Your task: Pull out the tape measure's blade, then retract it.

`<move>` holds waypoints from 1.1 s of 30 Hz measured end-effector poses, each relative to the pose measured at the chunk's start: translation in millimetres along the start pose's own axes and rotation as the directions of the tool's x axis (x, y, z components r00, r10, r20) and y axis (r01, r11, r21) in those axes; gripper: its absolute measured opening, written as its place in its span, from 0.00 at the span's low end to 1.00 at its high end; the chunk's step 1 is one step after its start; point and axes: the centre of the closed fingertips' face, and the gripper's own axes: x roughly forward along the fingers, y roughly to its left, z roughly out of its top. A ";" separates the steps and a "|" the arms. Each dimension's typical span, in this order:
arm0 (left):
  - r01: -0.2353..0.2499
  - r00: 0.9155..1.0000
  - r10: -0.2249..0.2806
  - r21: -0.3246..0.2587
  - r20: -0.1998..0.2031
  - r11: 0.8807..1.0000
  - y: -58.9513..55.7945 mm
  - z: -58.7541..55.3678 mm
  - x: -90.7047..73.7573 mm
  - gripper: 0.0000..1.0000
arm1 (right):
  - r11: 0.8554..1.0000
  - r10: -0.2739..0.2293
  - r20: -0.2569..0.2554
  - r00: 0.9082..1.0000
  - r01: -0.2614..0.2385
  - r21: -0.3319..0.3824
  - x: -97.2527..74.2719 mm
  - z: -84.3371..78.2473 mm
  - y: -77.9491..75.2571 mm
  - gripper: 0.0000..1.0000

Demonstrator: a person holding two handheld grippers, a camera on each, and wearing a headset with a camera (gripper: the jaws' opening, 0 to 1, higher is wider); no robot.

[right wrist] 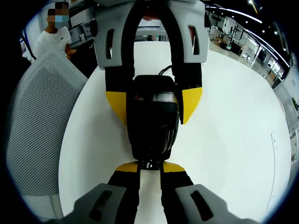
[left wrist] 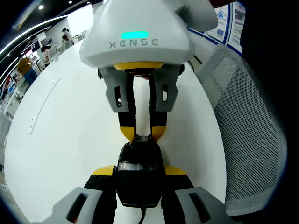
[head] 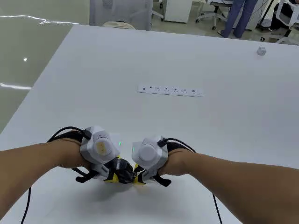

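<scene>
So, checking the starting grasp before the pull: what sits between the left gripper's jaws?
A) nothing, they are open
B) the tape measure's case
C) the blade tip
B: the left gripper view shows the left gripper clamped on the black case, while the right gripper pinches the blade tip.

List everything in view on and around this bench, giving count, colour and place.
table: one, white, fills the head view
tape measure: one, black case, near table edge, held between both grippers
power strip: one, white, mid-table
small object: one, grey, far right of table, too small to identify
mesh chair: one, pale grey, beside the near table edge
standing person: one, blue trousers, beyond the far end
left gripper: one, grey with yellow tips, jaws closed on the case
right gripper: one, same colours, jaws closed at the case's blade end
forearms: two, bare, bottom of head view
</scene>
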 end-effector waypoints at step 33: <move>0.002 0.999 -0.002 -0.001 -0.032 1.000 0.9 -3.3 0.7 0.33 | 0.997 0.014 -0.037 0.999 -0.011 0.083 -6.1 -12.0 -0.7 0.12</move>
